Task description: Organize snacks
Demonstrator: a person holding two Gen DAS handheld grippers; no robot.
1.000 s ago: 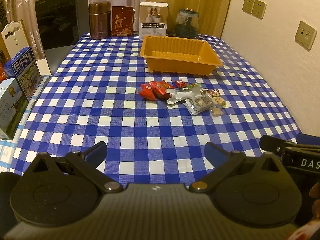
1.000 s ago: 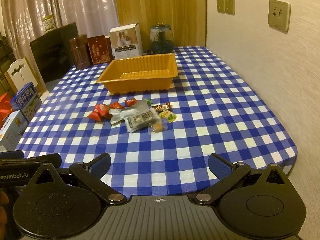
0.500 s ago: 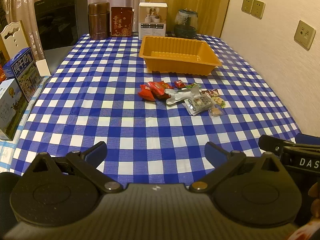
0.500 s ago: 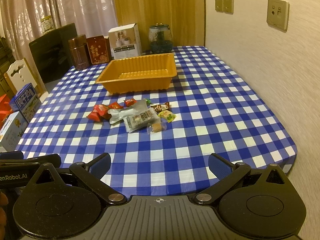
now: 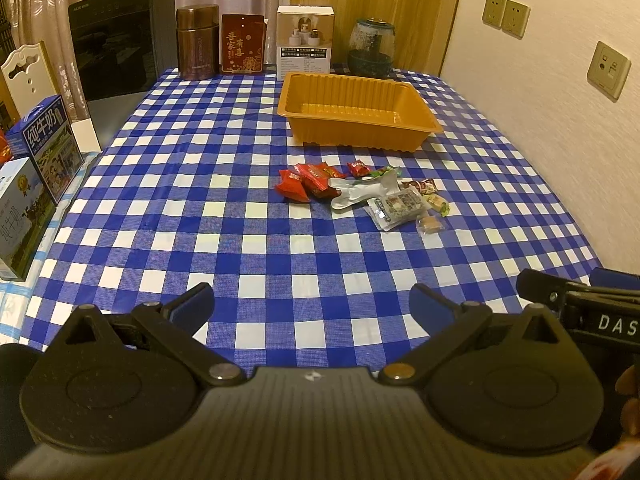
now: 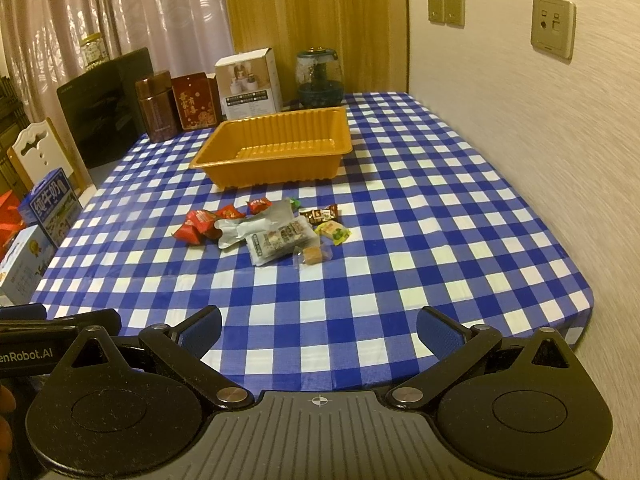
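Observation:
A pile of wrapped snacks [image 5: 362, 194] lies mid-table on the blue checked cloth: red packets [image 5: 296, 186], a silver wrapper [image 5: 360, 192], a clear printed pack [image 5: 396, 206] and small candies. It also shows in the right wrist view [image 6: 272, 228]. An empty orange tray [image 5: 356, 114] stands just behind the pile; the right wrist view [image 6: 276, 148] shows it too. My left gripper [image 5: 311, 304] is open and empty, well short of the pile. My right gripper [image 6: 319, 326] is open and empty over the table's near edge.
At the back stand a brown canister [image 5: 198, 48], a red box [image 5: 244, 44], a white box [image 5: 306, 42] and a glass jar [image 5: 372, 48]. A black appliance [image 5: 120, 40] and milk cartons [image 5: 44, 148] are on the left. The wall [image 6: 520, 120] runs along the right.
Both views have shifted slightly forward toward the snacks. Both grippers stay open; nothing on the table has moved.

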